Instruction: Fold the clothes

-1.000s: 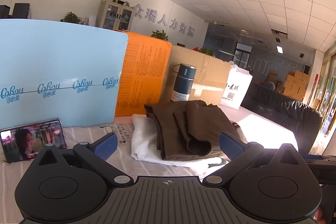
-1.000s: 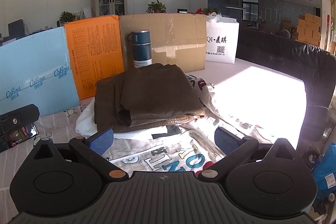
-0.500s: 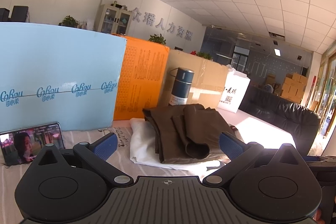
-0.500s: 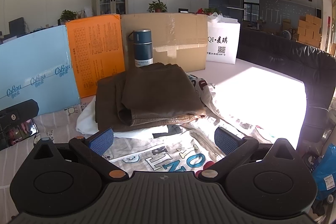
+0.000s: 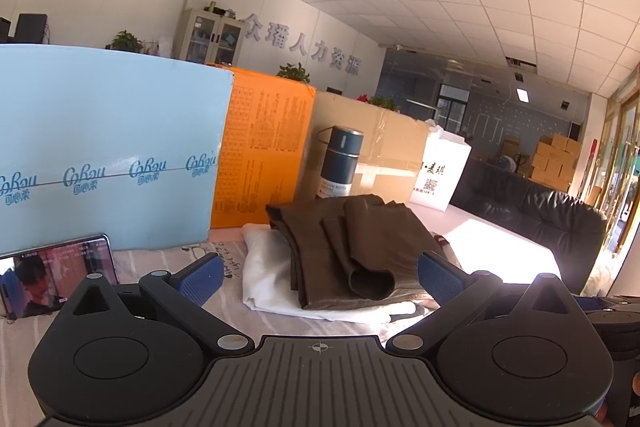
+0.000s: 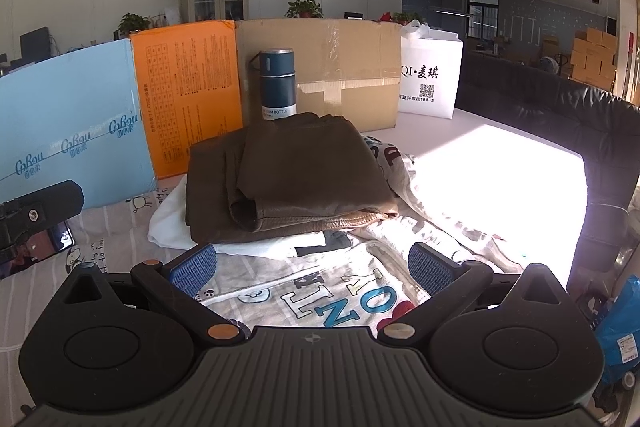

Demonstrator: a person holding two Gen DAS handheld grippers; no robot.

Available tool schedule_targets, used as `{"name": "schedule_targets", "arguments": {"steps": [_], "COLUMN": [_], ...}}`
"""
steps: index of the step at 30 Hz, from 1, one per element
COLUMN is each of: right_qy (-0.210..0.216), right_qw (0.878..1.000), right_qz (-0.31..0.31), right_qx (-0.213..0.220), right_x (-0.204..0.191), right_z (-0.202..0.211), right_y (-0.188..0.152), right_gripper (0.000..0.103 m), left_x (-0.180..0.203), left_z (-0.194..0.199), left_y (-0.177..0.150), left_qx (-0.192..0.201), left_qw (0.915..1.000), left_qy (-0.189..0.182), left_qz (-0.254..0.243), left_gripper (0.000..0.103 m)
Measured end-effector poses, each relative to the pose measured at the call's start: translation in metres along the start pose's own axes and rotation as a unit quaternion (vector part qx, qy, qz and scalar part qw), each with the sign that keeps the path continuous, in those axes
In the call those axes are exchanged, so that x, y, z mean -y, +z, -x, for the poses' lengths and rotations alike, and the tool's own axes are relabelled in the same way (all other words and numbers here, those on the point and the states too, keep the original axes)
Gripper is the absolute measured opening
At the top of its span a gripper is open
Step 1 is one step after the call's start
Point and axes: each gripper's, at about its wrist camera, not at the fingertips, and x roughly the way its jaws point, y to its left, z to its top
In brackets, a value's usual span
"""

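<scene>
A folded brown garment (image 5: 352, 247) (image 6: 292, 183) lies on top of a white garment (image 5: 268, 267) (image 6: 168, 223) on the table. In the right wrist view a light shirt with big printed letters (image 6: 336, 295) spreads out in front of the pile. My left gripper (image 5: 320, 277) is open, its blue pads on either side of the near end of the brown pile, holding nothing. My right gripper (image 6: 312, 265) is open too, hovering over the printed shirt just short of the pile. The left gripper's black body (image 6: 36, 211) shows at the left edge of the right wrist view.
Behind the pile stand a blue board (image 5: 100, 163), an orange box (image 5: 260, 151), a cardboard box (image 6: 340, 67), a dark blue vacuum bottle (image 6: 277, 83) and a white bag (image 6: 430, 79). A phone (image 5: 52, 275) leans at the left. A black sofa (image 6: 580, 131) lies to the right.
The left wrist view has tilted slightly upward and the pile sits a bit lower in frame. The right gripper has edged a little closer to the pile. Both stay open.
</scene>
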Motion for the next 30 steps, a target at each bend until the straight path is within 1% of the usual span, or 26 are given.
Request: {"name": "schedule_targets", "arguments": {"steps": [5,8,11,13,16,21,30], "right_qy": [0.012,0.011,0.003,-0.004,-0.01,-0.014,-0.012], "right_qw": [1.0,1.0,1.0,1.0,0.999,0.999,1.0], "right_qz": [-0.001,0.0,-0.008,-0.017,-0.021,-0.023,-0.019], "right_qx": [-0.005,-0.004,0.009,0.025,0.034,0.023,0.011], "right_x": [-0.002,-0.003,-0.001,0.001,0.003,0.005,0.0], "right_z": [-0.001,-0.001,0.002,0.005,0.003,-0.008,-0.026], "right_y": [-0.006,-0.009,-0.007,-0.005,-0.005,-0.007,-0.01], "right_gripper": [0.103,0.103,0.103,0.103,0.103,0.103,0.103], "left_x": [0.001,0.001,0.002,0.004,0.007,0.009,0.005], "left_z": [-0.004,-0.007,-0.007,-0.008,-0.012,-0.017,-0.025], "left_y": [-0.002,-0.004,-0.004,-0.005,-0.008,-0.012,-0.017], "left_qx": [-0.008,-0.013,-0.013,-0.015,-0.021,-0.026,-0.039], "left_qw": [1.0,0.9999,0.9999,0.9999,0.9995,0.9986,0.9976], "left_qy": [-0.001,0.0,-0.001,0.004,0.017,0.036,0.05], "left_qz": [0.0,-0.002,-0.003,-0.007,-0.017,-0.027,-0.027], "left_gripper": [0.103,0.103,0.103,0.103,0.103,0.103,0.103]}}
